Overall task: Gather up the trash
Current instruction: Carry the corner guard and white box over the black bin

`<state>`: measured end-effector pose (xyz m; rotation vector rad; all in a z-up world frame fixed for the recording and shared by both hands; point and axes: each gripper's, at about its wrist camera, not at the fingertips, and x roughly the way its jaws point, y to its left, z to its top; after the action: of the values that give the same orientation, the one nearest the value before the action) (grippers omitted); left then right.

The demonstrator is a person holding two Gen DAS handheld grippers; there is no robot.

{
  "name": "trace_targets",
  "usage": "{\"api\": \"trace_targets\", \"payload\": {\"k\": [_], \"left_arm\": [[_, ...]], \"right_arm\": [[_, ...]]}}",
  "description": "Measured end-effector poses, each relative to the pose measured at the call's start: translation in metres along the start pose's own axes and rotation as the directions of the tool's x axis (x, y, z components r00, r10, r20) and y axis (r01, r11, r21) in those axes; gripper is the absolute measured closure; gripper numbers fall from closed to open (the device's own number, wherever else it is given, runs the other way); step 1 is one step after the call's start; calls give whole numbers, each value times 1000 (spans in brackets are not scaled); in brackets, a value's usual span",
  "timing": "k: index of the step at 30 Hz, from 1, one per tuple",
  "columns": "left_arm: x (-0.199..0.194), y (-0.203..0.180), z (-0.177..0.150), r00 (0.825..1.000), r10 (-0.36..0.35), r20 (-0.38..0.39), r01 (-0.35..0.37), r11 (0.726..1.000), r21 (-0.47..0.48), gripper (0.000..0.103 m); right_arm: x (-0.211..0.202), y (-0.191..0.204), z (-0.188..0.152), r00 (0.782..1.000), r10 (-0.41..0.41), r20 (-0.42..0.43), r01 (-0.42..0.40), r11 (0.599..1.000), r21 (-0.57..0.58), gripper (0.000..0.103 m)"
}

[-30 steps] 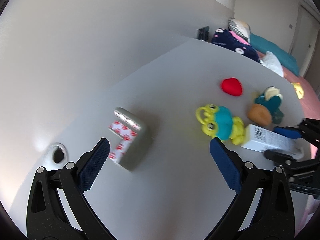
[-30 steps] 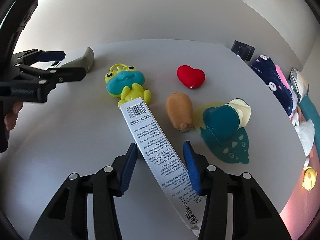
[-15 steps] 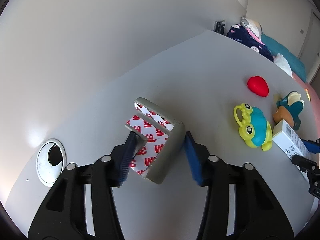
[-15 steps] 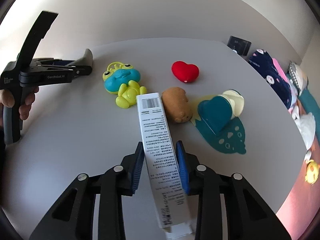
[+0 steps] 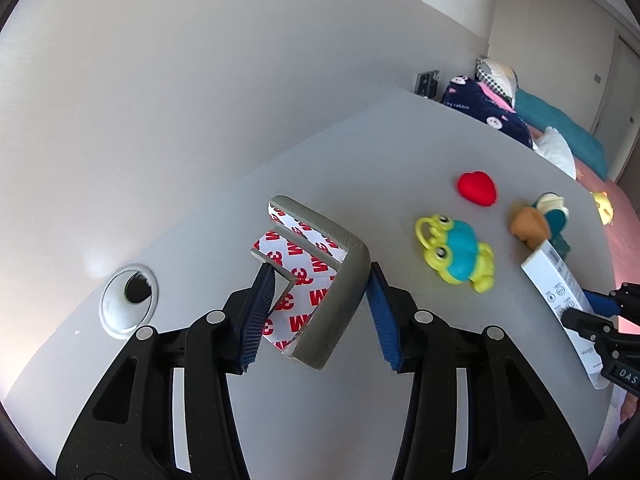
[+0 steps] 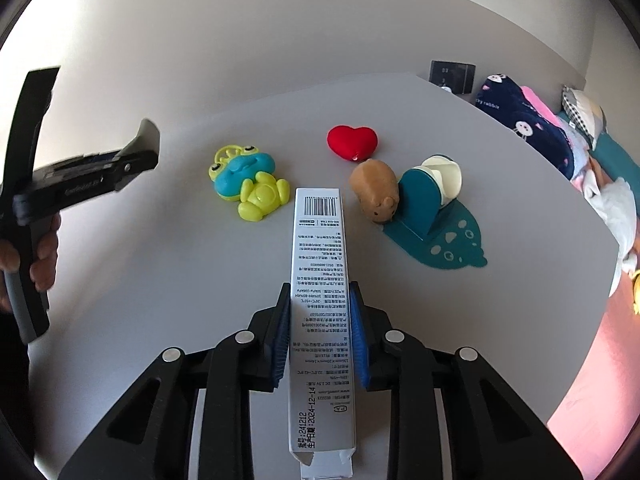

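Note:
A grey foam corner guard with red-printed white adhesive backing sits between the blue pads of my left gripper, which is shut on it and holds it tilted just above the grey table. My right gripper is shut on a long white printed box, barcode end pointing away, raised off the table. In the left wrist view the white box and the right gripper show at the right edge. In the right wrist view the left gripper is at the far left, held by a hand.
A green-and-blue frog toy, a red heart, a brown toy and a teal holder lie mid-table. A round cable hole is near the left. A bed with clothes lies beyond the right table edge.
My left gripper moved in and closed on the corner guard, lifting it. My right gripper's jaws closed on the white box, which swung straight between them and rose.

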<state>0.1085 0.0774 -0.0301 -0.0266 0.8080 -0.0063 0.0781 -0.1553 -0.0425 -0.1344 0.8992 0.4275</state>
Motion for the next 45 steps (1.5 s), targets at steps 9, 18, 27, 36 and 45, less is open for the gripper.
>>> {"api": "trace_targets", "payload": {"k": [9,18,27,36,45], "left_arm": [[-30,-26,-19,1000,-15,21,15,999,34,57],[-54,-68,-32,996,-76,39,72,993,94,57],[-72,-109,-36,989,-141,43,133,980,149,57],[-76,-161,-40,977,-211,29,200,956,215,56],[-81,-207,-43,964,-265,10,252,927,277,56]], "right_arm": [[-39,3,-14,998,-19,55,17,999,46,75],[-75,-14,-36,995,-50,91,40,994,106,75],[-108,-36,-59,987,-98,126,76,983,166,75],[-140,-66,-87,977,-156,144,119,964,236,75],[-162,-92,-111,968,-204,146,156,945,287,75]]}}
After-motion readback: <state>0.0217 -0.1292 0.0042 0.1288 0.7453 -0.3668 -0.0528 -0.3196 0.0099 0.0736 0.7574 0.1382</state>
